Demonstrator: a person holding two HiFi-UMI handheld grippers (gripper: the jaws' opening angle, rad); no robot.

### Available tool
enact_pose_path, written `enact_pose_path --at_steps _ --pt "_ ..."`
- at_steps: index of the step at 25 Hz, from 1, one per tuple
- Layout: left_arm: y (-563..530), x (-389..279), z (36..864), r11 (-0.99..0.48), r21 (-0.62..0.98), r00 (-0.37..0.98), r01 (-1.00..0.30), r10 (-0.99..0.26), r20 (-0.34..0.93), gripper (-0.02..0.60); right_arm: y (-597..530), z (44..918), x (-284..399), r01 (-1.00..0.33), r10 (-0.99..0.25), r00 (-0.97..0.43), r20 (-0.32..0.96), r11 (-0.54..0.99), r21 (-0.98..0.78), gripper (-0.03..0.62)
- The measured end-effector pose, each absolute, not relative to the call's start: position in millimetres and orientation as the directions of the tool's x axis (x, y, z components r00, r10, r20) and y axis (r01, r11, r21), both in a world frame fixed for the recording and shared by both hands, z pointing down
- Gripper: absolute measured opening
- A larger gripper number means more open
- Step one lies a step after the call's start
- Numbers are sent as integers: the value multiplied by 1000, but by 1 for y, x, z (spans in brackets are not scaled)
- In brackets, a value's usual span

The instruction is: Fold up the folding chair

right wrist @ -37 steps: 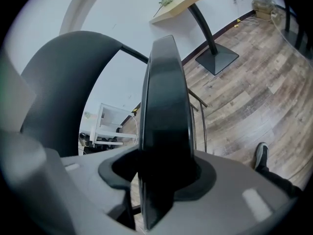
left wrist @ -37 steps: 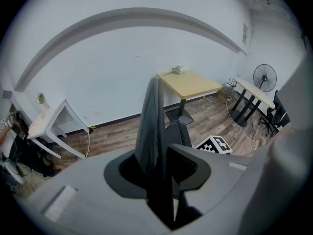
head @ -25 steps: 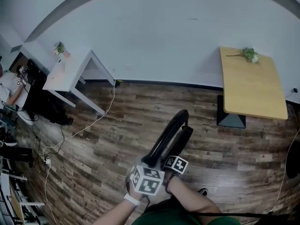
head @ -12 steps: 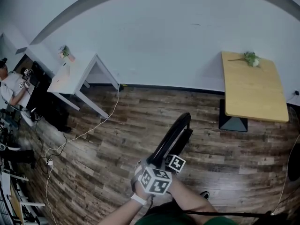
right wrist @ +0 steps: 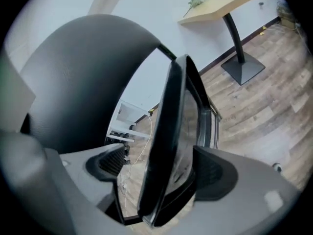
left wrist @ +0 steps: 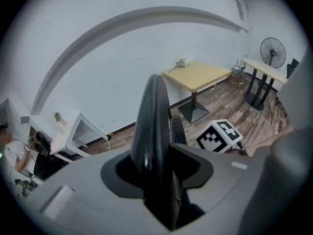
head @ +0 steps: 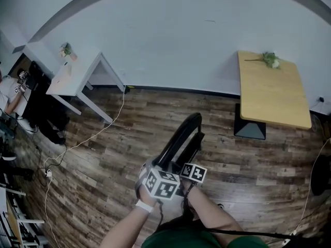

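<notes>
The black folding chair (head: pixel 178 141) stands folded flat on the wooden floor, its thin edge toward me. Both grippers are at its near end. My left gripper (head: pixel 158 168) has its jaws closing, and the chair's edge (left wrist: pixel 151 116) fills the gap in that gripper (left wrist: pixel 161 165), touching both pads. My right gripper (head: pixel 182 163) has jaws that are opening. The chair (right wrist: pixel 171 111) runs between them in that gripper (right wrist: pixel 161 168), and floor shows between the left pad (right wrist: pixel 105 163) and the chair.
A wooden pedestal table (head: pixel 269 92) with a plant (head: pixel 268 59) stands at the right wall. A white desk (head: pixel 72 76) is at the left, with a white cable (head: pixel 88 138) across the floor. A person (head: pixel 10 94) sits far left. A fan (left wrist: pixel 273 53) stands beyond.
The head view has swayed a little. Both grippers stay at the chair's near end and the chair stays folded in the same spot.
</notes>
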State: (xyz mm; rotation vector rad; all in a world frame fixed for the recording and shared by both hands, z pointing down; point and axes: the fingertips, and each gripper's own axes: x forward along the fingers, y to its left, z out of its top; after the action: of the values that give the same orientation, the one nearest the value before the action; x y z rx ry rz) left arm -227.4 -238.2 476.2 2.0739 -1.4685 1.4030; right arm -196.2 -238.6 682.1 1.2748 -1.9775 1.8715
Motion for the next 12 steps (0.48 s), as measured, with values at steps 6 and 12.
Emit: enact_pose_path --at_steps 6,12 --pt "-236 -227 477 -465 -320 28 -826 -600 799 178 -215 647 -113 -629 -538 -636 554 -56 -776 426" --pt "-236 -222 477 -481 -312 40 -819 -591 806 211 -222 541 -34 -624 -677 -638 368 174 -762 423"
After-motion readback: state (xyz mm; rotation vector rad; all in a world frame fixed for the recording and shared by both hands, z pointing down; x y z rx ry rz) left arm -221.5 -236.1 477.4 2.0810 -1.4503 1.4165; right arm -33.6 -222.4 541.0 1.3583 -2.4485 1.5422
